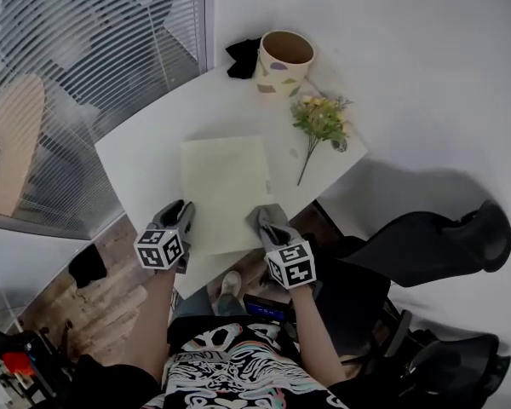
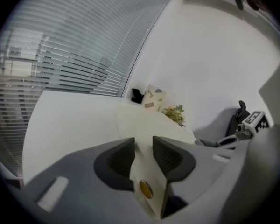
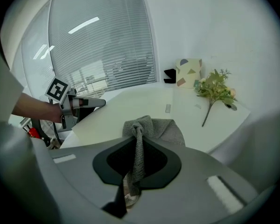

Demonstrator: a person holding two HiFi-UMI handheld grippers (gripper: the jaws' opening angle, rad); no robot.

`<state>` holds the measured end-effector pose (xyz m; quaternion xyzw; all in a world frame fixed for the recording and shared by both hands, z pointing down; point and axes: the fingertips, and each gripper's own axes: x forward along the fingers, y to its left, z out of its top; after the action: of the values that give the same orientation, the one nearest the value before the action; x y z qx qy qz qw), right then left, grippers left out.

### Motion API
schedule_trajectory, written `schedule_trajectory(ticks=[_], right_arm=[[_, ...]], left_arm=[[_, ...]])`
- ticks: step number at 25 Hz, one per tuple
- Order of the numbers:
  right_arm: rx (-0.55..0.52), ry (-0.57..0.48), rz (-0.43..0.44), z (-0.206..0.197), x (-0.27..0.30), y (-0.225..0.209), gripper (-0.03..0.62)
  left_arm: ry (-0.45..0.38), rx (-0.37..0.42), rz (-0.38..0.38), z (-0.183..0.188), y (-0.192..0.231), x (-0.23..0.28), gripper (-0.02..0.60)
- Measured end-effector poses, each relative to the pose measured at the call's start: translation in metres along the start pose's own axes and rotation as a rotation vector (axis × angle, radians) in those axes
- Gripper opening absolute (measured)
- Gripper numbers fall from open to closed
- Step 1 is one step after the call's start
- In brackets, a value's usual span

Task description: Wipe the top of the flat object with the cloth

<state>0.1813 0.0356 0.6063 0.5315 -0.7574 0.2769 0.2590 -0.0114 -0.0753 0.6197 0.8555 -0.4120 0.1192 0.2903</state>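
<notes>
The left gripper [image 2: 143, 143] has its 2 jaws drawn narrow, pinching the near edge of the flat object [image 1: 226, 186], which passes straight between them. The right gripper [image 3: 138, 141] is clamped on a grey cloth [image 3: 161, 127]. A strip of it runs down between the jaws, and the bunched rest lies on the flat object's near right corner.

In the head view, both bare forearms reach forward from the person's body. The 2 grippers sit side by side at the sheet's near edge, with their marker cubes toward the person.

The flat object is a pale yellowish, plain rectangular sheet. It lies flat in the middle of the white table [image 1: 145, 147], its long side running away from the person. Beyond it stand a patterned cup [image 1: 284, 60] and a flower sprig [image 1: 320, 123].
</notes>
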Motion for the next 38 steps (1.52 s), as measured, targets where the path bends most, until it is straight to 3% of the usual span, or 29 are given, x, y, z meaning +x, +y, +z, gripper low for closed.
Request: schedule_trajectory(ticks=[3,8,17,38], right_arm=[[0.011,-0.012,-0.006,0.001,-0.001,0.000,0.015],[0.012,-0.019,-0.026,0.002,-0.002,-0.003,0.015],[0.035,-0.016,-0.007,0.002,-0.002,-0.002,0.015],[0.002,0.070,0.039,0.002,0.002,0.012,0.015]], left_arm=[[0.000,-0.078,-0.040,0.001,0.001,-0.001,0.178],[0.056,-0.225,-0.171,0.002,-0.002,0.004,0.186],[0.034,-0.343,-0.173,-0.007,0.008,0.007,0.224],[0.011,-0.322,-0.167,-0.006,0.007,0.006,0.227]])
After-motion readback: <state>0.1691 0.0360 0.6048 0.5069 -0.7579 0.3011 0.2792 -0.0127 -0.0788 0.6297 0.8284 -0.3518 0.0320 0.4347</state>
